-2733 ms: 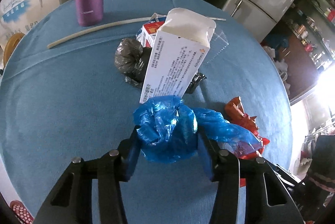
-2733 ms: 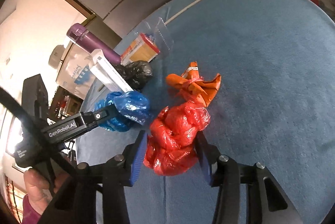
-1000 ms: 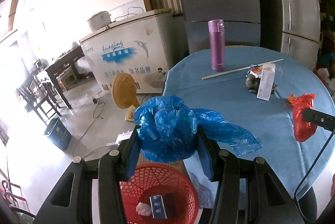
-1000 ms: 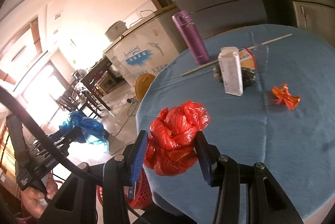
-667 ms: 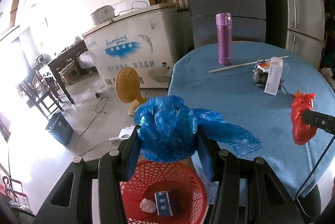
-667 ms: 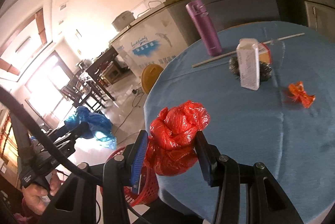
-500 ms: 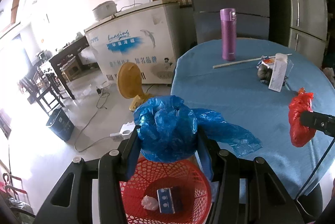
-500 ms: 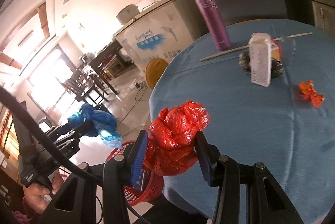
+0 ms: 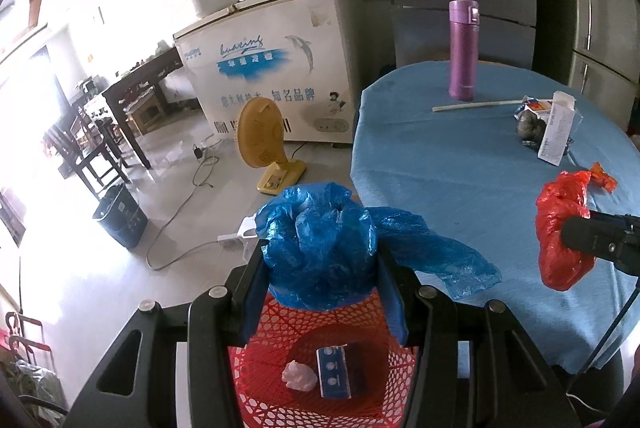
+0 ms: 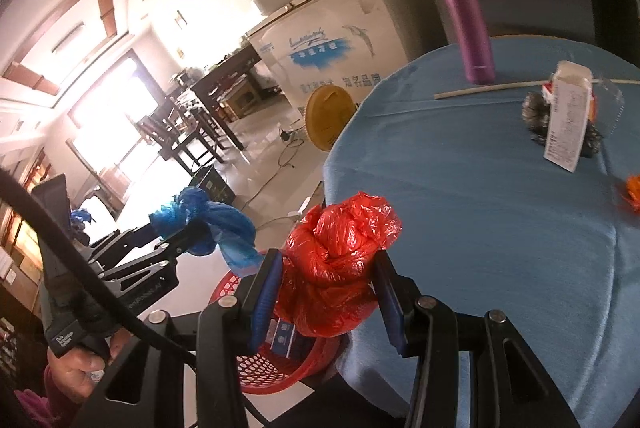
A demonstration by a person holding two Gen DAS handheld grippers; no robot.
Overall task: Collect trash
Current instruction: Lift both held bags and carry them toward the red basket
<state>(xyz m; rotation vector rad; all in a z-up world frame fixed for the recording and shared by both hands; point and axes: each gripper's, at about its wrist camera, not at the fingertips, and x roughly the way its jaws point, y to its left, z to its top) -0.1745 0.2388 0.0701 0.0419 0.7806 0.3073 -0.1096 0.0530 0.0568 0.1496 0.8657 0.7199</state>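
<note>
My left gripper (image 9: 322, 280) is shut on a crumpled blue plastic bag (image 9: 320, 248) and hangs right above a red mesh basket (image 9: 280, 388) on the floor; a white wad and a blue box lie in that basket. My right gripper (image 10: 326, 292) is shut on a crumpled red plastic bag (image 10: 340, 252) over the near edge of the blue table (image 10: 480, 207), with the basket (image 10: 276, 368) below and to its left. In the right wrist view the left gripper (image 10: 188, 224) with the blue bag (image 10: 208, 220) is at the left. The red bag (image 9: 560, 228) also shows at the right of the left wrist view.
On the table stand a purple flask (image 9: 462, 49), a white carton (image 9: 556, 133) by a dark bag (image 9: 530, 125), a long stick (image 9: 476, 104) and an orange wrapper (image 10: 634, 193). On the floor are a yellow fan (image 9: 260, 139), cables, a dark bin (image 9: 120, 216) and a white freezer (image 9: 276, 67).
Both grippers have swung off the table towards the basket, still holding their bags. The basket has come further under the left gripper, and the right gripper has neared the table's edge.
</note>
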